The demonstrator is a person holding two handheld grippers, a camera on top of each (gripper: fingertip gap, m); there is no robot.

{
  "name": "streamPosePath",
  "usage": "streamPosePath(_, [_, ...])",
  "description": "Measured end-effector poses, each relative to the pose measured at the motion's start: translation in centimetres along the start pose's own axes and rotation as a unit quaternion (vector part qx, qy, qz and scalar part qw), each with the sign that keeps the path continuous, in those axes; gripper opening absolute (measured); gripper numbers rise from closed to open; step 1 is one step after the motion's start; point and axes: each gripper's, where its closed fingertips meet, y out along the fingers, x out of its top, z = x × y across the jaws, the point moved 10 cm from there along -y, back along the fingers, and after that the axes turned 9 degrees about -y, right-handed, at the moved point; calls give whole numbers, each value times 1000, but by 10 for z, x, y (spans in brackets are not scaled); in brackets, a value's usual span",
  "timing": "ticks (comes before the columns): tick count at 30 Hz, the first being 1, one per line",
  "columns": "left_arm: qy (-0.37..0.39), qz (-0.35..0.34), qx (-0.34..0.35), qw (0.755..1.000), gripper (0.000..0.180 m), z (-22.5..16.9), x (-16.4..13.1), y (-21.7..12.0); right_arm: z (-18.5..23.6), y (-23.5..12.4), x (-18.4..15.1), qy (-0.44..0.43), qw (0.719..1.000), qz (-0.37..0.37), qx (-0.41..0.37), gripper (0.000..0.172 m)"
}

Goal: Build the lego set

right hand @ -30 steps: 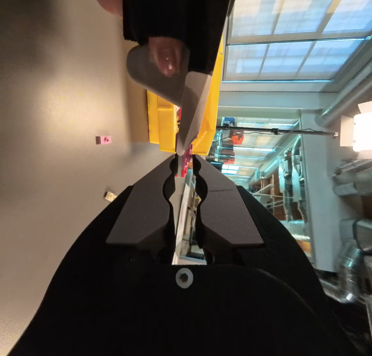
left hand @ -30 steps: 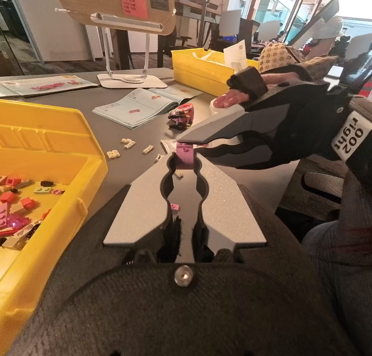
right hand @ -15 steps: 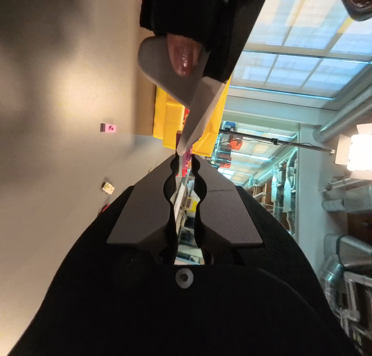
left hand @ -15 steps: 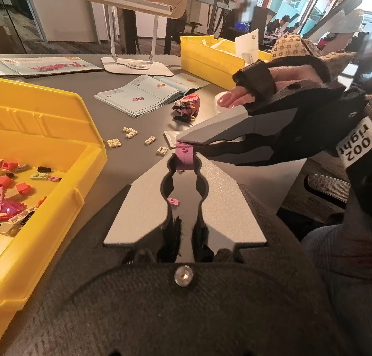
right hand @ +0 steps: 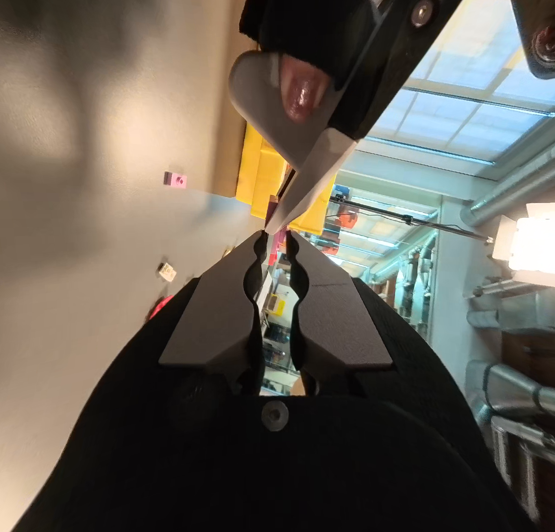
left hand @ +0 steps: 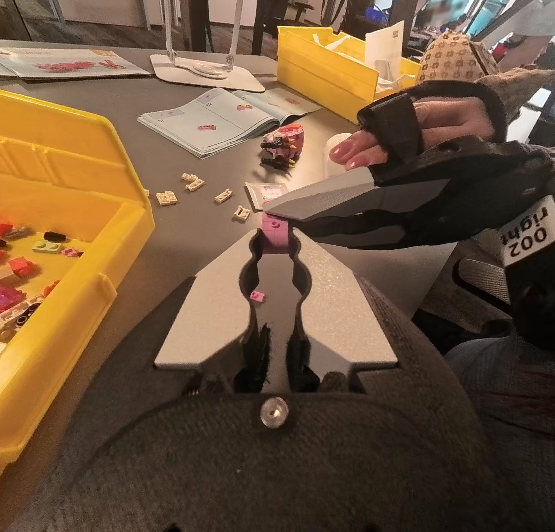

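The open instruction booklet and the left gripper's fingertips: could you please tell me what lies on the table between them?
In the left wrist view, several small cream plates lie scattered on the dark table between the booklet and the left gripper.

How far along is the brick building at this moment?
Done: a small pink-and-red model stands by the open booklet. In hand: the left gripper clamps a purple brick, the right gripper touching its top. Left: tan pieces on the table and loose bricks in the yellow bin.
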Motion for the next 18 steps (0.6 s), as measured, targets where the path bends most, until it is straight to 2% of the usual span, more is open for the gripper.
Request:
streamPosePath(7, [-1,8,5,1000,16,0,0,1,-1,1,-3,12,1000,-14,15,11])
streamPosePath(10, [1,4,11,1000,16,2,0,-5,-4,4,-6,117,992,-41,14,16])
streamPosePath(11, [8,7,35,999,16,5,0,-10,-7,5,-10,179,982,-54,18,31])
streamPosePath(13, [22,13,68,997,16,12,-4,-21,-7,9,-20,325,937,-89,92,46])
streamPosePath(15, [33,13,68,997,16,18,-7,-34,4,16,-28,435,865,-154,196,43])
streamPosePath(16, [42,11,52,998,16,19,-9,-40,11,19,-31,472,830,-182,236,42])
streamPosePath(18, [57,22,42,997,16,21,-13,-49,23,27,-33,507,783,-213,291,39])
